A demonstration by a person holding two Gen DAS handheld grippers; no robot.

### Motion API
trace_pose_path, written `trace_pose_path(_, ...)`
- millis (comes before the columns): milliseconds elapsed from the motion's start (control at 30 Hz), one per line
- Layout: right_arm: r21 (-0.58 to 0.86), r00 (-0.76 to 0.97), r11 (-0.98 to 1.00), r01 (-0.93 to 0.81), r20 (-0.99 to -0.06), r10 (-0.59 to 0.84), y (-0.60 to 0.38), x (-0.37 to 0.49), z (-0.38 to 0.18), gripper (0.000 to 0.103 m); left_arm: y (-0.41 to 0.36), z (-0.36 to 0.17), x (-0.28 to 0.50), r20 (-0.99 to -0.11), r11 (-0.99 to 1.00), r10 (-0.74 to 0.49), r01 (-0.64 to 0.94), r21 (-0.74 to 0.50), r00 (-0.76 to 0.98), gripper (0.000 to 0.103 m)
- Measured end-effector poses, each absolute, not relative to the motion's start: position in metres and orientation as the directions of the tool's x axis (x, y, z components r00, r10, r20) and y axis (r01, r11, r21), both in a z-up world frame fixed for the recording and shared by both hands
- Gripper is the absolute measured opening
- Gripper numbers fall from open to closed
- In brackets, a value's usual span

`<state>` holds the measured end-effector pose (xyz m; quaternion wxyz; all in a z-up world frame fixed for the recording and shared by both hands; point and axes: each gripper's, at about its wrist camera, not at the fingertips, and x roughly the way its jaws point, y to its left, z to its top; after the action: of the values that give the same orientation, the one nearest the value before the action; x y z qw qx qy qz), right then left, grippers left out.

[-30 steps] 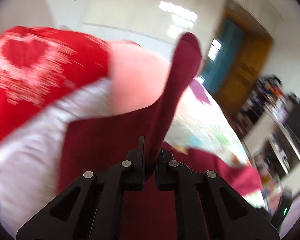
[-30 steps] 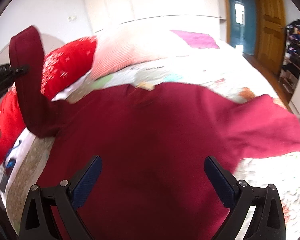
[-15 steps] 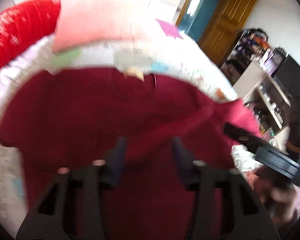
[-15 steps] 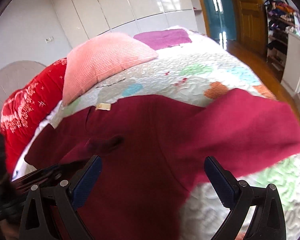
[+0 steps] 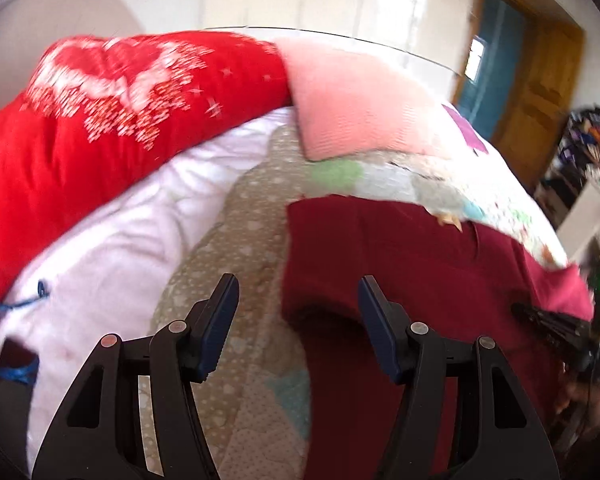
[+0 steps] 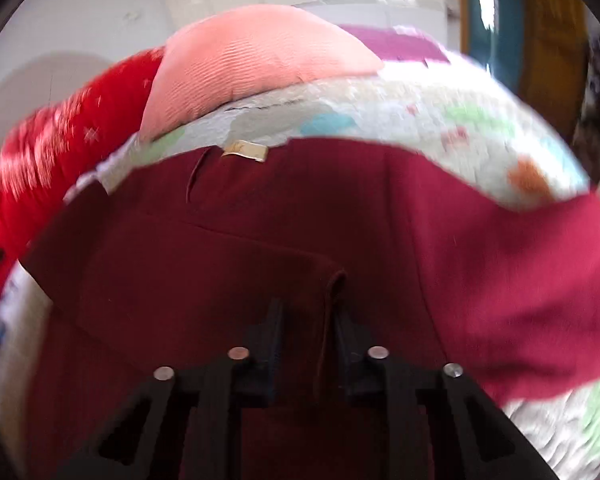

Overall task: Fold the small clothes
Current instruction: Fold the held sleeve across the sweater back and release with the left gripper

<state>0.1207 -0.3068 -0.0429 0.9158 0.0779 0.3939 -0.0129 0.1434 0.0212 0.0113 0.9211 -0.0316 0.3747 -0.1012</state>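
Bed quilt (image 5: 260, 360) carries a maroon top (image 6: 260, 240), spread flat, one sleeve folded across the body. Soft, light, limp knit: take it at hems or cuffs. Tan neck label (image 6: 245, 149). Left gripper (image 5: 296, 320) released, has just been opening, nothing between. Right gripper (image 6: 306, 328) clenched on the sleeve's cuff.

Bright daylight, motion blur, fisheye warp
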Motion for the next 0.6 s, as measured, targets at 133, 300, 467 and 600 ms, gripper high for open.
trace_pose_path(133, 0.078, 0.768, 0.996, 0.043, -0.640, 0.017, -0.309, 0.112, -0.002, 0.004, 0.017, 0.009, 0.143, -0.668, 0.980, -0.198, 0.145, -0.135, 0.717, 0.062)
trace_pose_path(300, -0.049, 0.820, 0.983, 0.175, -0.546, -0.173, -0.342, 0.098, 0.035, 0.004, 0.005, -0.004, 0.157, -0.686, 0.981, -0.196, 0.137, -0.140, 0.701, 0.062)
trace_pose_path(467, -0.008, 0.737, 0.980, 0.198, -0.658, -0.155, -0.367, 0.127, -0.005, 0.004, -0.009, -0.022, 0.170, -0.726, 0.982, -0.188, 0.127, -0.138, 0.661, 0.062)
trace_pose_path(600, 0.011, 0.670, 0.974, 0.227, -0.727, -0.148, -0.384, 0.131, -0.026, 0.017, -0.021, -0.036, 0.178, -0.752, 0.984, -0.175, 0.134, -0.116, 0.635, 0.062)
